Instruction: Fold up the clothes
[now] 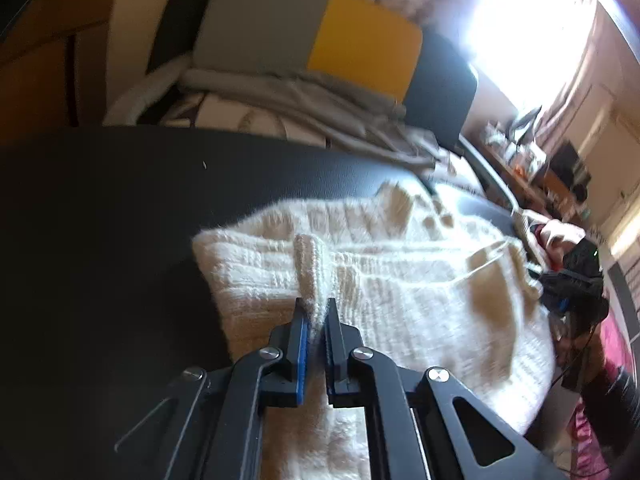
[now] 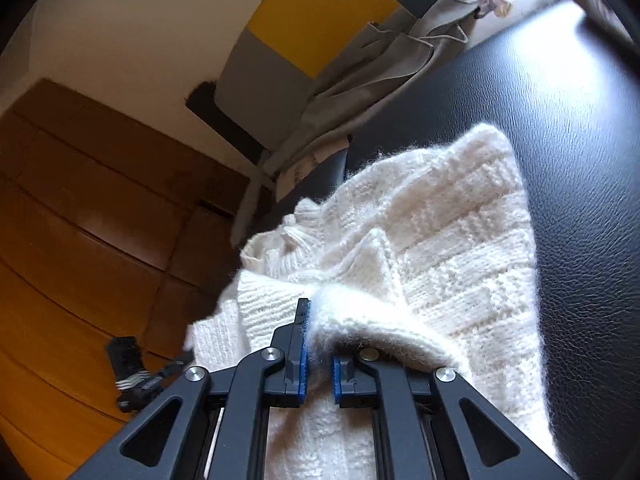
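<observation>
sweater (image 1: 400,280): fuzzy cream knit | table (image 1: 120,200): black grained leather-look, slight sheen

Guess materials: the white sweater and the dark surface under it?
White sweater: chunky knit, probably wool or acrylic; block-pattern stitches and fuzzy stray fibres show. Dark surface: looks like leather or faux leather; fine pebbled grain with a soft sheen where window light hits. I cannot tell which.

Daylight pours in from the window (image 1: 532,28) at the left wrist view's upper right, blown out to pure white. Everything there smears with motion blur, the far clutter worst. The right wrist view is sharper; glare streaks across the dark counter (image 2: 560,92) at upper right. Both pictures bow at the edges, with dark corners. The wooden floor (image 2: 80,240) glows warm orange.
</observation>
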### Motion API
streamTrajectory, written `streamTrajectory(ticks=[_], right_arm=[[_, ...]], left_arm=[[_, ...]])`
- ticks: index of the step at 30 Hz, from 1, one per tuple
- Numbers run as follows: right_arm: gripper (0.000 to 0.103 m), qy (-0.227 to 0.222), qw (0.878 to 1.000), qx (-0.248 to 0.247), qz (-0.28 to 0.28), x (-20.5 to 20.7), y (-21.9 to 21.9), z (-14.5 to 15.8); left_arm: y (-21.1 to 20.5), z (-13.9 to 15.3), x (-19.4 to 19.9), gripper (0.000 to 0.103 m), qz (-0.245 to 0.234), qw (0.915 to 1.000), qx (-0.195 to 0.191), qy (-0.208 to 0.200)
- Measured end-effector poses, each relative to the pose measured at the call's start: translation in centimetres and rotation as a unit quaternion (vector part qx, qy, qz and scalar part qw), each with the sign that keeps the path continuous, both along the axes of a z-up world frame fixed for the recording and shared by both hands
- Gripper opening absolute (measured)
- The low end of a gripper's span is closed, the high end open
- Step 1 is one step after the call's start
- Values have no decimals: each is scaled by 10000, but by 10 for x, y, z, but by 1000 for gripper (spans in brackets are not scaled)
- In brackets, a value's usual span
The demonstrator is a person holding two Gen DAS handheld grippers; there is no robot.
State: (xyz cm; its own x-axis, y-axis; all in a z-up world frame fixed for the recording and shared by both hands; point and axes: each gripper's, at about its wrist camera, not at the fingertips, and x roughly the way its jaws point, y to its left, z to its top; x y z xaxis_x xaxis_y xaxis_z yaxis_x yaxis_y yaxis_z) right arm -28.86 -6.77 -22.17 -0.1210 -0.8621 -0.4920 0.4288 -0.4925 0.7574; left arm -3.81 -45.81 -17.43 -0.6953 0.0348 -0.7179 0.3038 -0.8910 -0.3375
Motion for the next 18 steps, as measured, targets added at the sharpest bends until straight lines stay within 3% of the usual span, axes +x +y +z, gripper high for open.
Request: streamTrajectory(ticks=[4,10,14,18], right_arm=[[14,320,9989,349,38,10,-7,27],[14,699,9975,22,95,19,-9,74],[14,784,9966,-250,68,18,-12,94],[14,670,9969,-391,-136,-1,-14,98]], left_arm=[[1,38,25,5,181,9977,29,648],[1,81,41,5,295,9898,61,1390],[-13,87,36,5,633,9854,92,1577],[-37,71,10,5,928,9836,334,1508]])
